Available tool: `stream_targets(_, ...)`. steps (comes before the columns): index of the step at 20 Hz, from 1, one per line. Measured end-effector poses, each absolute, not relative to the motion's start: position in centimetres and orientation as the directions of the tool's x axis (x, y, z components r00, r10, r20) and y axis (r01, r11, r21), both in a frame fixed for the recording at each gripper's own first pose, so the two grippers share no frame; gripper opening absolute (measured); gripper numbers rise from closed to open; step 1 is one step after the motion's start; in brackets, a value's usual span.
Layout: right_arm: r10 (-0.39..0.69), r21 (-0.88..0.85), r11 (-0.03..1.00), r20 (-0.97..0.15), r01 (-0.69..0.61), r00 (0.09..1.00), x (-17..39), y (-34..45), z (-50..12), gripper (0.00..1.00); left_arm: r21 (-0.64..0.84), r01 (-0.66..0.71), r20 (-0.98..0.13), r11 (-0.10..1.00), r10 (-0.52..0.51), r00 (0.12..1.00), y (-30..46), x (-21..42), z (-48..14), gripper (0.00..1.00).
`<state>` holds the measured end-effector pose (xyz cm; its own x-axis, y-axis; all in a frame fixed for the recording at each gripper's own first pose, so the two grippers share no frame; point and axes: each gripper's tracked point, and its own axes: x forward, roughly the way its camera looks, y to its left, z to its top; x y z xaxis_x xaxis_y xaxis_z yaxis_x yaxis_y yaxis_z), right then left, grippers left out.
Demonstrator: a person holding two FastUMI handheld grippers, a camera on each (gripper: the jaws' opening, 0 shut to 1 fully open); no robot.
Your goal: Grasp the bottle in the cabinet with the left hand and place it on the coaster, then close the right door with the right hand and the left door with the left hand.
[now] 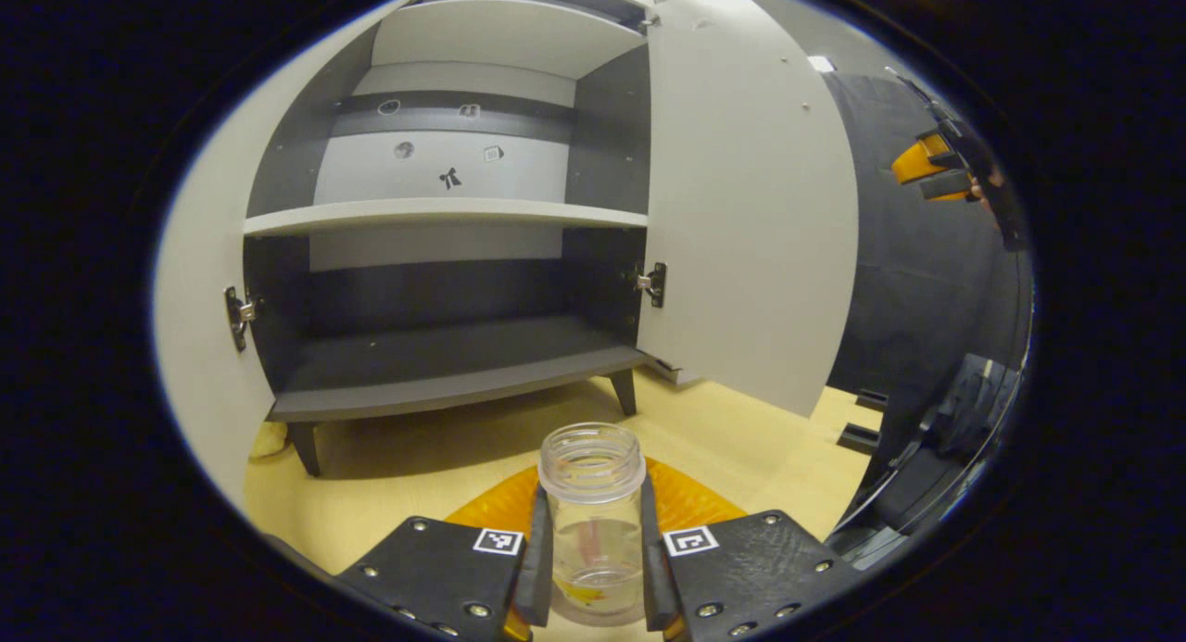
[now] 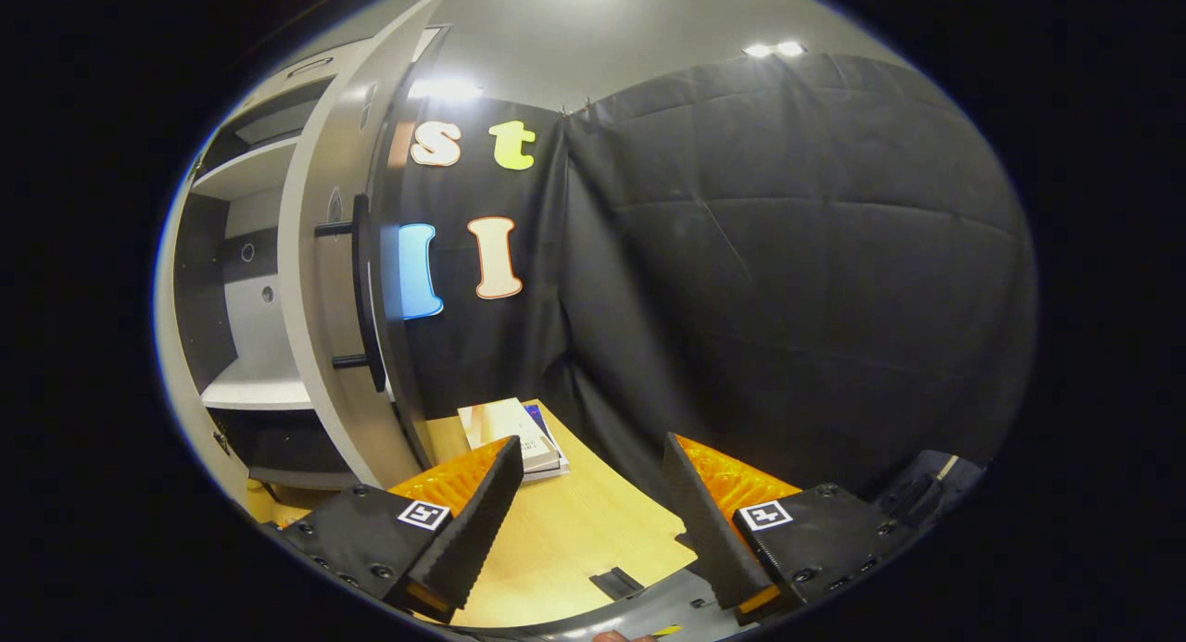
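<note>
On the pale wooden counter [image 1: 389, 494], in the left gripper view, stands an open cabinet [image 1: 445, 216] on short dark legs. Its upper shelf [image 1: 445, 214] and its dark lower compartment hold nothing that can be made out; a few small stickers mark the back panel. Both doors are swung wide: the right door [image 1: 750, 207] hangs out at the right on its hinge, and the left door [image 1: 199, 346] curves along the left edge of the view.

In front of the cabinet, the clear bottle [image 1: 593, 522] stands upright with no cap on its threaded mouth. It looks nearly empty, with a small yellowish patch showing low down. It sits over the orange coaster [image 1: 686, 498], whose ribbed surface spreads out behind it to either side. The left gripper [image 1: 593, 568] has its jaws closed around the bottle, one finger pressed against each side of the body below the neck.

In the right gripper view, the right gripper [image 2: 593, 503] is held level above the counter with its jaws wide apart and nothing between them. It points toward the black cloth wall, with the right door's edge and its dark bar handle [image 2: 366, 295] off to the left. Some flat books [image 2: 514, 434] lie on the counter beyond the left finger.

In the left gripper view, the right gripper also shows far off at the upper right, beyond the door.
</note>
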<state>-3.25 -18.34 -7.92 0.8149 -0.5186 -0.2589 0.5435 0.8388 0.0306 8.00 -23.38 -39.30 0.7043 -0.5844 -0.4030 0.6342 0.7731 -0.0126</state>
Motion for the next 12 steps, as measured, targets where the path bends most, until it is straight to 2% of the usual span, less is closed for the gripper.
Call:
stream_targets(4,-0.511,0.022,0.845,-0.256,0.534,0.82,-3.2,-16.9,-8.4,0.96,-0.005,0.642,-0.405,0.767,-0.589,0.7,-23.8,7.2,-39.6,0.42)
stream_targets(5,-0.507,0.024,0.847,-0.263,0.531,0.821,-3.3,-16.5,-8.7,0.98,-0.001,0.648,-0.407,0.762,-0.592,0.696,-23.6,6.9,-39.5,0.47)
stream_targets(7,-0.505,0.037,0.845,-0.277,0.534,0.817,-3.6,-16.1,-9.3,0.98,-0.012,0.662,-0.419,0.749,-0.605,0.677,-23.8,6.3,-39.4,0.47)
stream_targets(8,-0.511,0.041,0.84,-0.279,0.541,0.813,-3.9,-16.0,-9.4,0.96,-0.014,0.666,-0.419,0.746,-0.609,0.673,-23.8,6.2,-39.3,0.42)
stream_targets(9,-0.52,0.043,0.833,-0.28,0.552,0.807,-4.2,-16.1,-9.6,0.96,-0.016,0.671,-0.419,0.742,-0.614,0.669,-23.6,6.1,-39.3,0.42)
stream_targets(10,-0.531,0.044,0.825,-0.28,0.563,0.8,-4.6,-16.2,-9.6,0.96,-0.022,0.673,-0.418,0.74,-0.618,0.666,-23.6,6.1,-39.2,0.47)
stream_targets(12,-0.547,0.048,0.813,-0.28,0.581,0.789,-5.0,-16.3,-9.7,0.96,-0.047,0.678,-0.416,0.733,-0.632,0.654,-23.6,5.6,-38.9,0.47)
